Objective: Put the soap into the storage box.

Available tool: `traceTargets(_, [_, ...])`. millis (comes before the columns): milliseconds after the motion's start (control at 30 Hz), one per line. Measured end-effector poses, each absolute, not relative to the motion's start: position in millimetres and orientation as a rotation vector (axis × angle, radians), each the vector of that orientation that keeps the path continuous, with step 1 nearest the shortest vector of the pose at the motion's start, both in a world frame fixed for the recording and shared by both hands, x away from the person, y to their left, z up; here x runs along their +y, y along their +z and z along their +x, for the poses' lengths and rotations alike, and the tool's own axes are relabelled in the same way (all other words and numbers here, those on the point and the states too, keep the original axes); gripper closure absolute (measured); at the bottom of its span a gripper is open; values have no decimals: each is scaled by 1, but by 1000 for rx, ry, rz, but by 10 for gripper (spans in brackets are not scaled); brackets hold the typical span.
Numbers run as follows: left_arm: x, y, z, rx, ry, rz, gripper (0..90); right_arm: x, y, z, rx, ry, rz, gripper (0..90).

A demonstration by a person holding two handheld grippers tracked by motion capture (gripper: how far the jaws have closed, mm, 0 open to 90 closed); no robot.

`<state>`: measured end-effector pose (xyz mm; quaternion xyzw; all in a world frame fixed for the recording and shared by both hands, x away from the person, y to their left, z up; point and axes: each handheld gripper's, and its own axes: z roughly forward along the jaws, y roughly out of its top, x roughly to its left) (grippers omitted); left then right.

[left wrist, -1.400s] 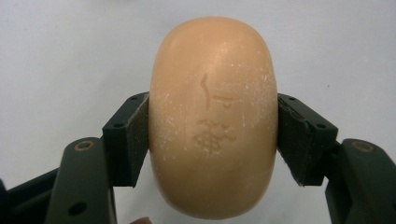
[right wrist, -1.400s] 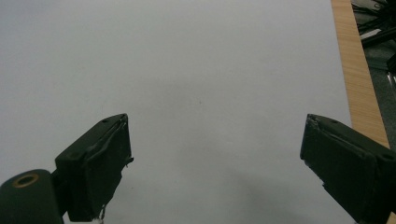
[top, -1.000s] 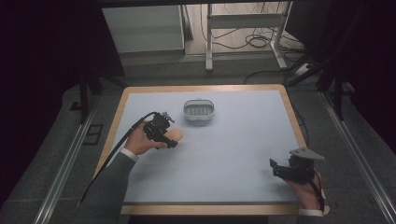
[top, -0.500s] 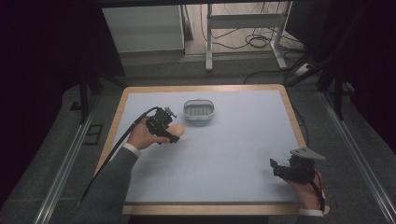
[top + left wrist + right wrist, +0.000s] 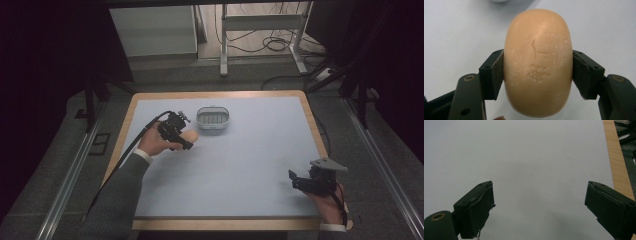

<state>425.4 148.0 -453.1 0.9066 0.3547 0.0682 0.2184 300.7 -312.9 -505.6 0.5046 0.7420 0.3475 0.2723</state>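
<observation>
1. Since a second ago we have carried the left gripper (image 5: 186, 142) and its soap bar (image 5: 190, 136) a little farther up the table toward the soap dish (image 5: 213, 120); the right gripper (image 5: 295, 179) has stayed put.
2. Our left jaws clamp the peach-coloured soap bar (image 5: 538, 62) across its short width, one pad on each flank, its long axis running straight out ahead of the jaws.
3. Our right gripper (image 5: 539, 207) has its jaws spread wide, with bare table (image 5: 531, 152) between them.
4. The grey soap dish sits just beyond and to the right of the held bar, with a small gap between them.
5. Our left hand (image 5: 156, 145) is much the nearer to the dish; the right rests well apart, near the front right corner.
</observation>
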Motion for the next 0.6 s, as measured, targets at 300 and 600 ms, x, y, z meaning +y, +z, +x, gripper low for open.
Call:
traceTargets(300, [148, -449, 434, 984, 196, 2503, 329, -312, -505, 301, 1999, 944, 1358, 85])
traceTargets(600, [149, -442, 438, 982, 196, 2488, 329, -308, -506, 301, 2009, 944, 1349, 85])
